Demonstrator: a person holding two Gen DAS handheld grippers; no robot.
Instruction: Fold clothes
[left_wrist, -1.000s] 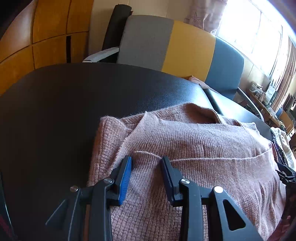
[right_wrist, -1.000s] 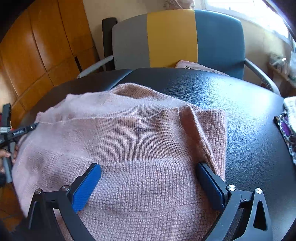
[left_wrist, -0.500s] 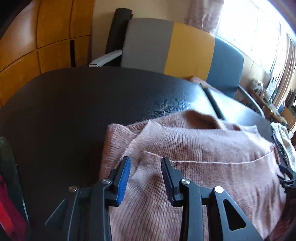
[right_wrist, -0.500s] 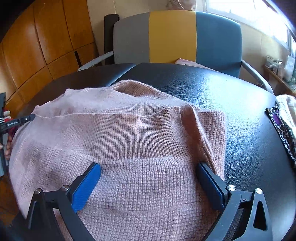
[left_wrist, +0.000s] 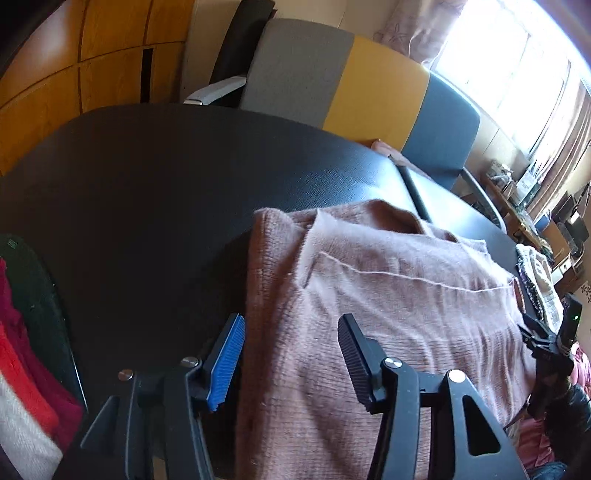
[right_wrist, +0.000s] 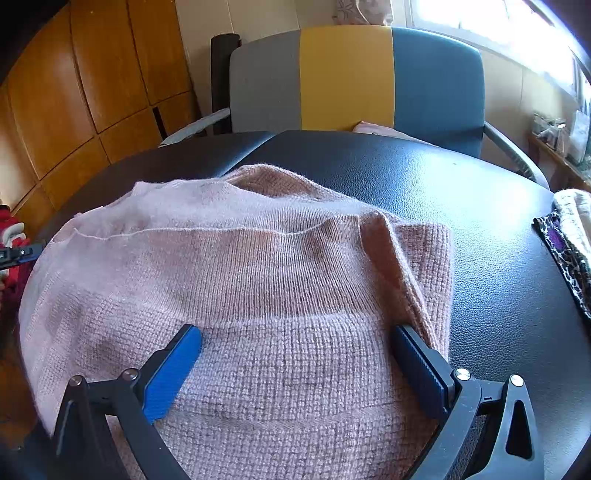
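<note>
A pink knit sweater (right_wrist: 258, 295) lies partly folded on a black table (right_wrist: 498, 229), its near part bunched toward the near edge. The left gripper (left_wrist: 291, 354) is held low over the sweater's left edge, pointing toward the far side, its fingers (left_wrist: 227, 356) apart with nothing clamped; the left one hangs over bare table just beside the cloth, the right one over the knit. The right gripper (right_wrist: 295, 369) is level above the sweater's right part, its fingers (right_wrist: 173, 373) spread wide and holding nothing, the right finger at a raised fold. A grey, yellow and blue chair (right_wrist: 354, 77) stands beyond the table. Patterned clothes (right_wrist: 569, 236) lie at the table's right edge.
</note>
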